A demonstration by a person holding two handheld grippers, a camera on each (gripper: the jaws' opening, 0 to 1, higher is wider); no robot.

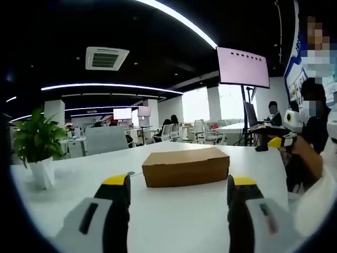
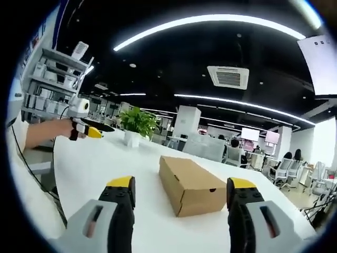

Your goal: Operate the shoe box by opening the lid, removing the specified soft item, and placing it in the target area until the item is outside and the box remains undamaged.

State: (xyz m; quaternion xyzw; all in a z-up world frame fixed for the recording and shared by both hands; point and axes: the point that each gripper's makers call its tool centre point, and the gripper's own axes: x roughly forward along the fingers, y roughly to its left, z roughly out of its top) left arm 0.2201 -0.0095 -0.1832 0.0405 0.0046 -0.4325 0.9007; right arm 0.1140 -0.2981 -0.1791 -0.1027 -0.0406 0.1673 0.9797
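A closed brown cardboard shoe box lies on the white table, its lid flat on top. My left gripper hovers just short of the box, jaws wide apart and holding nothing. In the right gripper view the same box shows from one end, with a small round hole in its end face. My right gripper is open too, its yellow-tipped jaws on either side of the box's near end without touching it. The right gripper comes into the left gripper view from the right; the left gripper appears at the far left of the right gripper view.
A potted green plant in a white pot stands on the table's left part, also seen as the plant behind the box. Office chairs, desks, seated people and a wall screen lie beyond the table. Shelves stand at left.
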